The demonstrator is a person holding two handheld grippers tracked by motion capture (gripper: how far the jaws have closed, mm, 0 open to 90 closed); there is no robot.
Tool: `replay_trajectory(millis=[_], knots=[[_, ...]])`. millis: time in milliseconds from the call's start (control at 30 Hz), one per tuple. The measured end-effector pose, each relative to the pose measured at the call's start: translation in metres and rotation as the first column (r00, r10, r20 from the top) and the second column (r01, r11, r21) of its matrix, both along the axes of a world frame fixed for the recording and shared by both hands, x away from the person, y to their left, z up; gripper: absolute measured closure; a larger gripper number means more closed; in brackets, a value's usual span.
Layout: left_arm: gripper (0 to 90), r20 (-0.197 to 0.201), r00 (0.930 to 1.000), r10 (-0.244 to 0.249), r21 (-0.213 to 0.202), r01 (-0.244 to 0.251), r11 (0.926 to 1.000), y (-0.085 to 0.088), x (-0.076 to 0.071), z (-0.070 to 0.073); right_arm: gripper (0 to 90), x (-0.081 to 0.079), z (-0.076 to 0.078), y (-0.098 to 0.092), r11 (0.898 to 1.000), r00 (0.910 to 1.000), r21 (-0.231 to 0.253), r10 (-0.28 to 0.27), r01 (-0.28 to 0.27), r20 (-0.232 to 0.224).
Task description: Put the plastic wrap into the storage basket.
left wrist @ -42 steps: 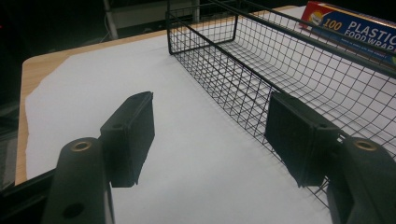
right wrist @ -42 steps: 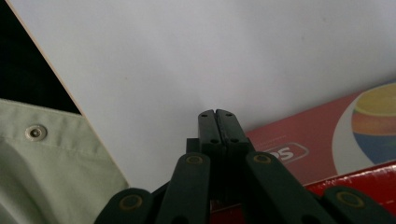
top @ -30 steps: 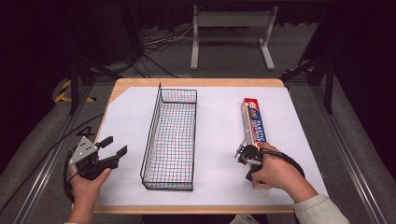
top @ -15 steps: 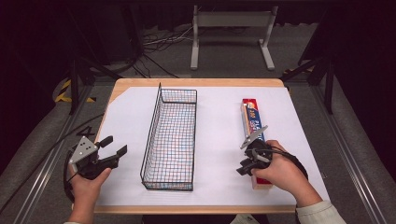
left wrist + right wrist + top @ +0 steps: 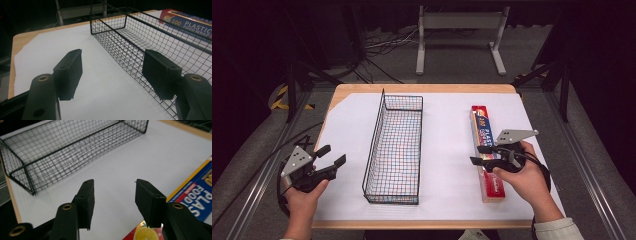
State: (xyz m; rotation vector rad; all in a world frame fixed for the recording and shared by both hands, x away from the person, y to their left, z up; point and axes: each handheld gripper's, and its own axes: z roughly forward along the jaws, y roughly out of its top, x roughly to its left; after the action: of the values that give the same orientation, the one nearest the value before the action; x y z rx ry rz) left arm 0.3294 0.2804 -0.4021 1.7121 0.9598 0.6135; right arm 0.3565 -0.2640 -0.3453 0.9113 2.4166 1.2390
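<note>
Your right gripper (image 5: 480, 154) is roughly half open, jaws have just been opening, nothing between them; in the right gripper view the pads (image 5: 86, 200) frame bare white paper, with the plastic wrap box (image 5: 197, 195) off past the right-hand jaw. From the high view the gripper sits over the box's (image 5: 484, 150) mid-length, jaws pointing left toward the wire basket (image 5: 394, 150), no contact with the box. The box lies flat on the right half of the table (image 5: 362, 95), long axis running away from you, parallel to the basket and well apart from it. Expect it light, stiff along its length, cardboard walls that dent if squeezed hard, glossy faces likely a bit slippery. Grip across the narrow width near the middle so it doesn't swing; an end grip will probably tip. Left gripper (image 5: 329, 156) is wide open and empty, parked just beside the basket's near-left side.
</note>
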Motion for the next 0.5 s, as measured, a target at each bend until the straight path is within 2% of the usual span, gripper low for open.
replay_trajectory(millis=[133, 200, 233, 500], knots=[[32.9, 0.001, 1.0000, 0.002, -0.002, -0.002, 1.0000, 0.001, -0.001, 0.001, 47.9, 0.001, 0.003, -0.012, 0.997, 0.9970, 0.050, -0.056, 0.053, 0.054], [32.9, 0.002, 1.0000, 0.002, -0.002, -0.002, 1.0000, 0.001, 0.000, 0.001, 47.0, 0.002, 0.004, -0.018, 0.994, 0.9942, 0.075, -0.084, 0.078, 0.068], [32.9, 0.002, 1.0000, 0.002, -0.002, -0.002, 1.0000, 0.001, 0.000, 0.001, 45.4, 0.003, 0.006, -0.023, 0.992, 0.9905, 0.089, -0.102, 0.094, 0.092], [32.8, 0.003, 1.0000, 0.009, -0.002, -0.009, 1.0000, 0.002, -0.001, 0.001, 40.6, 0.010, 0.010, -0.037, 0.980, 0.9778, 0.143, -0.161, 0.142, 0.134]])
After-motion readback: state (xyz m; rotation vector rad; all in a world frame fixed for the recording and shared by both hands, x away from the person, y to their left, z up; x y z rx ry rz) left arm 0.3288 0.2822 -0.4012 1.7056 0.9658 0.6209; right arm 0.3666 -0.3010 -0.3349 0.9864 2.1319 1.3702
